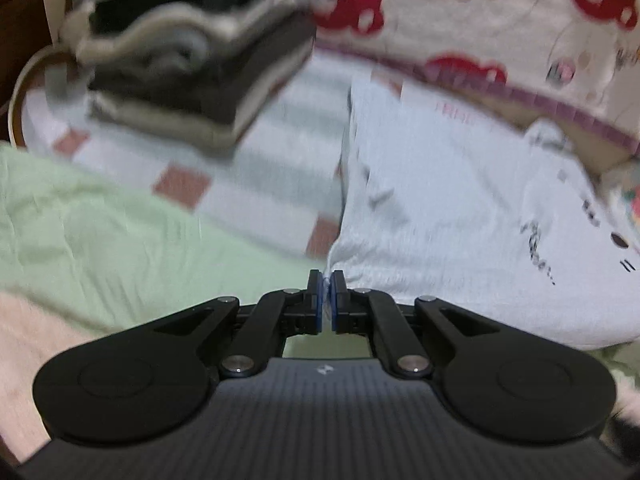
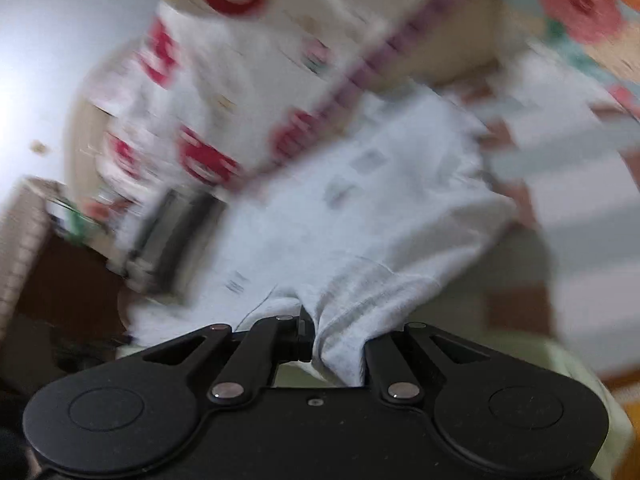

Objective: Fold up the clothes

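A pale grey garment (image 1: 452, 216) with small dark print lies stretched across the bed, blurred by motion. My left gripper (image 1: 327, 300) is shut on its near edge, a sliver of cloth pinched between the blue pads. In the right wrist view the same grey garment (image 2: 352, 216) runs away from my right gripper (image 2: 320, 332), which is shut on a bunched corner; the cloth drapes over the right finger and hides it.
A stack of folded dark and beige clothes (image 1: 192, 64) sits at the back left. A white blanket with red bear prints (image 1: 460, 12) lies behind. A light green sheet (image 1: 100, 232) and a checked bedspread (image 1: 264, 160) cover the bed.
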A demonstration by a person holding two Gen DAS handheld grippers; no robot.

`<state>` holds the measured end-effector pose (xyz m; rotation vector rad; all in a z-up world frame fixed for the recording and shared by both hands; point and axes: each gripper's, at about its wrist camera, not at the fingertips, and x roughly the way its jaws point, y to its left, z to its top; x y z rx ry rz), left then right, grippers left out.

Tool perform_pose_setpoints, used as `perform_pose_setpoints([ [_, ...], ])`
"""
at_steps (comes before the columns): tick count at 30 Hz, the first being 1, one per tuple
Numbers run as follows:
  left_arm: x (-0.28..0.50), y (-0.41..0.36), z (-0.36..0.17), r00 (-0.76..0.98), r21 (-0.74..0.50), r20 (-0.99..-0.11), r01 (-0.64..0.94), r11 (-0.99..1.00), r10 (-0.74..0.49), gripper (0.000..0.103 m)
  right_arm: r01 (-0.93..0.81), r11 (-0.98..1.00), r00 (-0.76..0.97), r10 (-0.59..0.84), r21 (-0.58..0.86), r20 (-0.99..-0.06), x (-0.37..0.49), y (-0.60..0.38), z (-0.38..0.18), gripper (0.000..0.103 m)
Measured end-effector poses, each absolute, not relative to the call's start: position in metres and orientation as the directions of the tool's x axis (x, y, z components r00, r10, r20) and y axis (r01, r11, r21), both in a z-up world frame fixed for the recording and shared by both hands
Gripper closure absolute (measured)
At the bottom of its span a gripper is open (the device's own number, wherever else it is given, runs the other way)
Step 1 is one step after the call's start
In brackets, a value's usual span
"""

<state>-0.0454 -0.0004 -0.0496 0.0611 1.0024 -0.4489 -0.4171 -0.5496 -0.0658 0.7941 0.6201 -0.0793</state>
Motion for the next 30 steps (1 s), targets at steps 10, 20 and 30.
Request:
perform_pose_setpoints([
  [10,-0.056,-0.006,-0.083,0.378,-0.031,-0.901,0.439,0.898,-0.216,0.100,0.346,0.803,0.707,0.118,0.486,-0.697,-0.399,-0.546,-0.091,0.098],
  [20,-0.080,-0.004,-0.054,0.611,0.246,-0.791,0.349,0.904,-0.021,0.103,0.333,0.835,0.631,0.147,0.437,-0.762,-0.383,-0.555,-0.110,0.098],
  [30,-0.075,-0.167,-0.034,0.327,-0.137,-0.802,0.714,0.687,-0.499,0.092,0.315,0.826,0.664,0.160,0.468,-0.730,-0.351,-0.569,-0.123,0.095],
])
